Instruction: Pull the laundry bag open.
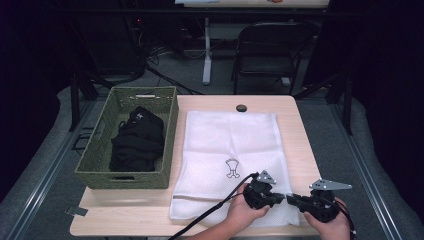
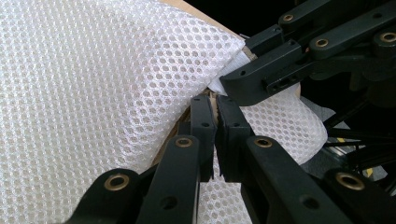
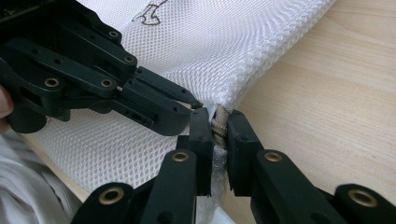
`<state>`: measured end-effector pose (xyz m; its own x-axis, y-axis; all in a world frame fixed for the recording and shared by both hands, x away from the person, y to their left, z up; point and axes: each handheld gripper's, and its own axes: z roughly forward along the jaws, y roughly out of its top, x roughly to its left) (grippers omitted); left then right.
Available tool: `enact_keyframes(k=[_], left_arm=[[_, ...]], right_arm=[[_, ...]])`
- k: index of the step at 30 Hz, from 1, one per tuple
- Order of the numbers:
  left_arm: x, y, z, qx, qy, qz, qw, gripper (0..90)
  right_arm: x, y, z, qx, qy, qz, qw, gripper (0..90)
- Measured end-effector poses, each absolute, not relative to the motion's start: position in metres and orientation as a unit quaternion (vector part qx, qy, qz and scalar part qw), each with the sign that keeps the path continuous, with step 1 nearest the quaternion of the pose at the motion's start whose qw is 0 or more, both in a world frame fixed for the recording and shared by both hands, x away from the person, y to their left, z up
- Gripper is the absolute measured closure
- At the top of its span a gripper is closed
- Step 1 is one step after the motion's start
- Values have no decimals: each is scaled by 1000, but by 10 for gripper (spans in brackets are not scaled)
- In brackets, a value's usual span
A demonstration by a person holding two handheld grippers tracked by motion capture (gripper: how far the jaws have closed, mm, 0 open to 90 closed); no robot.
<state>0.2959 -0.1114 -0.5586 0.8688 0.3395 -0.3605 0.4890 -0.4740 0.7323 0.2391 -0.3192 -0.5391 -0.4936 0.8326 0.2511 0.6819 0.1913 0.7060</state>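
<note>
the near right corner of the mesh bag (image 1: 230,150) is covered by the left gripper (image 1: 278,198) and right gripper (image 1: 291,198). the small print (image 1: 232,168) at the bag's middle is too small to be read. the black clothes (image 1: 137,140), at 9 o'clock, are partly hidden by the basket (image 1: 95,155) wall.

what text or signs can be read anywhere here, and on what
No readable words or numbers.
mesh bag: a small dark outline emblem, a drawing, no letters.
black clothes in the basket: a tiny white mark, too small to read.
</note>
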Motion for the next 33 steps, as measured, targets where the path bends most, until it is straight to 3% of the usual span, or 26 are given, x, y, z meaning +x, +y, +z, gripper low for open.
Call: enact_keyframes(k=[33], left_arm=[[294,-111,-556,852,253,-81,452,872]], right_arm=[[237,-318,-537,495,765,398,106,827]])
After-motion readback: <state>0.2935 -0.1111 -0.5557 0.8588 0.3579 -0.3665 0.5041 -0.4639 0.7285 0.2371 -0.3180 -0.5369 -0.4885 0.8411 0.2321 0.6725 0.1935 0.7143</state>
